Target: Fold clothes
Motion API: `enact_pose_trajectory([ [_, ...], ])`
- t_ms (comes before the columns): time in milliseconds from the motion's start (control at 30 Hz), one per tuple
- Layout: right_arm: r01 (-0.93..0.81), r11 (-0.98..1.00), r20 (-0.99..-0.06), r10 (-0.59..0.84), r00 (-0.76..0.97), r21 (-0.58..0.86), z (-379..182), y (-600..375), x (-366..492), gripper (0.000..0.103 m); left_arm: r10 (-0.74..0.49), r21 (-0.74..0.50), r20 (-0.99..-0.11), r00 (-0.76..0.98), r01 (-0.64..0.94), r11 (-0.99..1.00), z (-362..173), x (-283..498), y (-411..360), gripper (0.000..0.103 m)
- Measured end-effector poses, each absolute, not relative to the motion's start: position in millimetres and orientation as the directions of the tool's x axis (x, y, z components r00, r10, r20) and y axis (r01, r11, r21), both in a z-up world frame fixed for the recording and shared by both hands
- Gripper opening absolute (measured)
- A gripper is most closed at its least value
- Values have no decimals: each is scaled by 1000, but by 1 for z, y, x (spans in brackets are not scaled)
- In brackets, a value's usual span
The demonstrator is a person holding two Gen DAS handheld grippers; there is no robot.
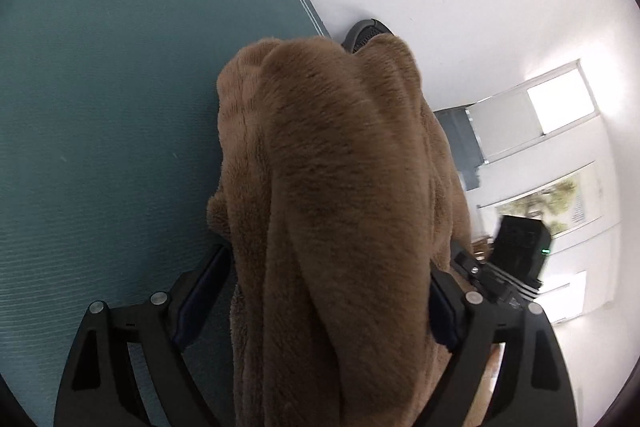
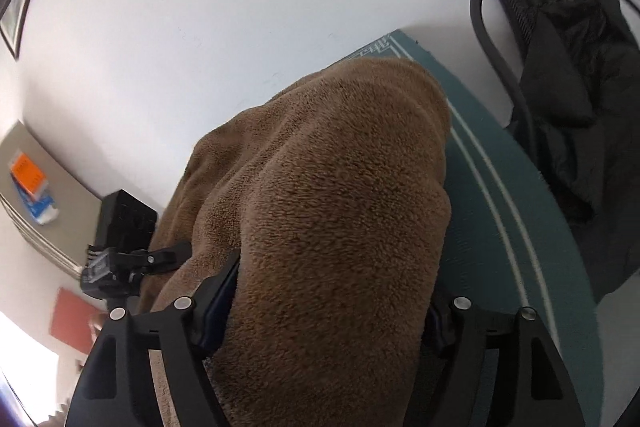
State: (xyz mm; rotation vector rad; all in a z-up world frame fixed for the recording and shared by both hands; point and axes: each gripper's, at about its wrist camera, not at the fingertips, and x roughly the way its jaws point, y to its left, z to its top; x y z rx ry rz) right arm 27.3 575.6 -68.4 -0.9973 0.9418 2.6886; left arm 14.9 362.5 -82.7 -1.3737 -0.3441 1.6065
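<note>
**Item:** fleece (image 1: 340, 147), brown, one piece, bunched into a thick roll. It reaches toward the far corner of the mat (image 1: 100, 107) by the wall. Whether its far end rests on the mat or hangs clear cannot be told.

**Count:** fleece, one. Claws, two. Mat, one, teal with pale border lines. Chair (image 2: 492, 39), one, beyond the mat's right edge. Jacket (image 2: 572, 87), one, black, draped on the chair.

**Left claw (image 1: 340, 255):** jaws spread wide with the fleece heaped between and over them. A gap shows at one pad, so it reads as loosed, not clamping.

**Right claw (image 2: 336, 287):** jaws also wide, and the fleece fills the whole span up to both pads. Whether they press on it cannot be told.

**Step in hand (judged):** a fold carried toward the far corner and being laid down, both claws side by side at the same bunched edge.

**Next move calls for:** drawing both claws back out from under the pile without dragging it, then flattening the lump and finding a fresh edge for the next fold.
</note>
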Motion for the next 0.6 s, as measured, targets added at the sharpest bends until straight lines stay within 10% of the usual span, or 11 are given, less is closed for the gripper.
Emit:
enact_pose_trajectory([
  [267, -424, -893, -558, 277, -782, 150, -6, 494, 88, 81, 637, -331, -696, -330, -640, -693, -11, 82, 338, 96],
  [600, -371, -928, -577, 326, -749, -42, -32, 415, 112, 84, 535, -160, -730, -427, -654, -739, -40, 132, 359, 102],
])
